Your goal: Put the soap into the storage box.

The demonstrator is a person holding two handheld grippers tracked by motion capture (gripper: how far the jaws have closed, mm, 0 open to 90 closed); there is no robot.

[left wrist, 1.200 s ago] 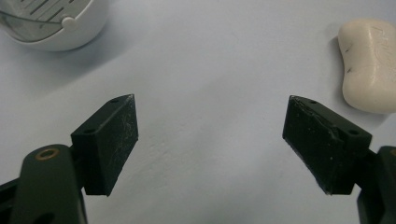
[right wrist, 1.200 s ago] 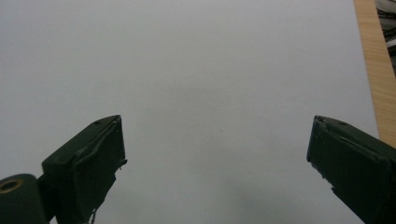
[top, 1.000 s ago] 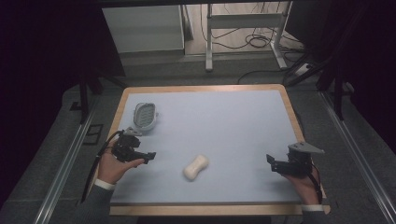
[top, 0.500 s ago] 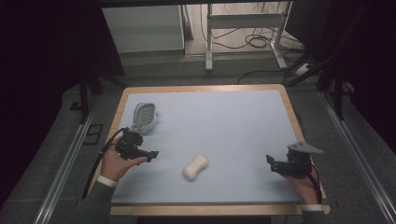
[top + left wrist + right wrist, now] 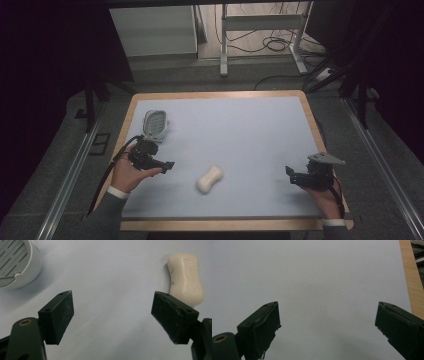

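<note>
Soap bar [image 5: 209, 178], one, cream and waisted, lies flat on the pale blue surface [image 5: 240, 130] at lower centre of the high view, untouched. Two grippers flank it. Left gripper [image 5: 167, 164], at lower left, has its jaws spread wide and empty, the soap near one jaw tip. Right gripper [image 5: 288, 173], at lower right, well apart from the soap, likewise has jaws wide and empty. Farther back, upper left, sits one white slotted soap dish [image 5: 154, 124].

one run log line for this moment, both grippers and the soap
left gripper: open, near soap bar, not touching | right gripper: open, empty | soap dish: empty, far left of mat
</note>
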